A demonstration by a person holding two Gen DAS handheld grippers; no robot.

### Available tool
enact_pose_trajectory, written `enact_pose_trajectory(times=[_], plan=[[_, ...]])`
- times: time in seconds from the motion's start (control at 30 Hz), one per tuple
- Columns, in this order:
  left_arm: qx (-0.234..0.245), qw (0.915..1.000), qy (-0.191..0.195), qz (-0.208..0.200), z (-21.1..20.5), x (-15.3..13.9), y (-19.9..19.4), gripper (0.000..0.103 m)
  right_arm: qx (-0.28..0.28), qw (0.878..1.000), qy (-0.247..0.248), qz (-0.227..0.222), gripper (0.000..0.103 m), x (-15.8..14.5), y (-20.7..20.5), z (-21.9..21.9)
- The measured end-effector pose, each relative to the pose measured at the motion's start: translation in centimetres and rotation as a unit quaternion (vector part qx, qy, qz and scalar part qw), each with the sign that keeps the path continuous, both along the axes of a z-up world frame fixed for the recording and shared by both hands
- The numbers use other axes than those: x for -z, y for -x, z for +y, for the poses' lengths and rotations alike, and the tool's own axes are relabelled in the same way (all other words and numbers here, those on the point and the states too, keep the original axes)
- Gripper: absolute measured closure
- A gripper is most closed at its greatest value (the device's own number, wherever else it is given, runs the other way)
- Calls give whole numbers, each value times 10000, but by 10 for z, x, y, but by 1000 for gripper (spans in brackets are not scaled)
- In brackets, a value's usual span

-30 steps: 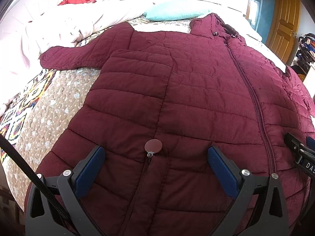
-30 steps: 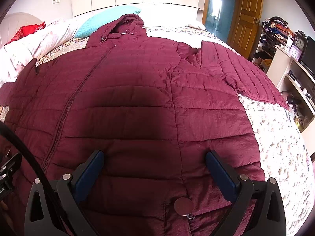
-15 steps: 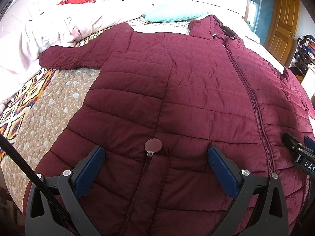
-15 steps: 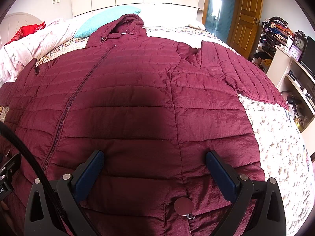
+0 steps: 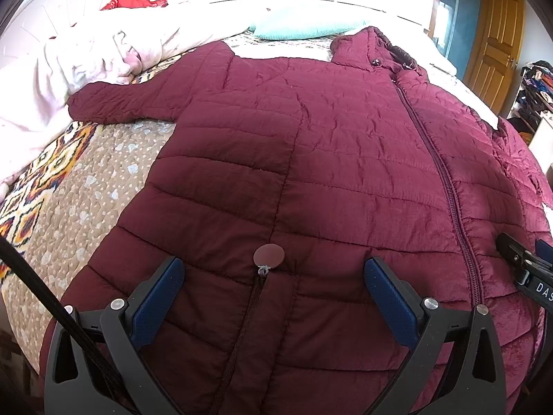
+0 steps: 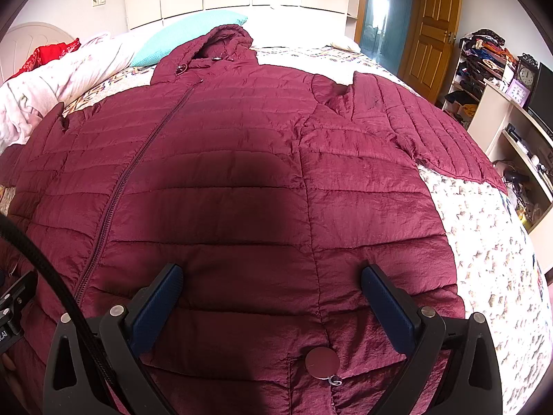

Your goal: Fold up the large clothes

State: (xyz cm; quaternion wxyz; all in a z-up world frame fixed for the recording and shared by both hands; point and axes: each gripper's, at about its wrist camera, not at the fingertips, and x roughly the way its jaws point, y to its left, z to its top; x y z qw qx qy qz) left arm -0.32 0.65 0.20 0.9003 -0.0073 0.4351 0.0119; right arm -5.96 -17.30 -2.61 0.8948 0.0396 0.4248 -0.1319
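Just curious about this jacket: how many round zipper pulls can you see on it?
2. One pull lies between the left hand-held gripper's open fingers; the other pull lies near the hem between the right hand-held gripper's. Others may be hidden.

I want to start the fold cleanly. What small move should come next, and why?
Probably lower both grippers and pinch the hem. The jacket lies flat on the bed, zipped, sleeves spread. The left gripper and right gripper are both open over its lower part, holding nothing.
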Motion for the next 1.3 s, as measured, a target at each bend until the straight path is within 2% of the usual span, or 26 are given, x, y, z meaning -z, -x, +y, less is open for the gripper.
enact_pose_trajectory(times=[1.3], plan=[[-16, 9999, -101, 24, -4, 1, 4, 0, 0, 10000, 0, -2, 0, 0, 0, 0]])
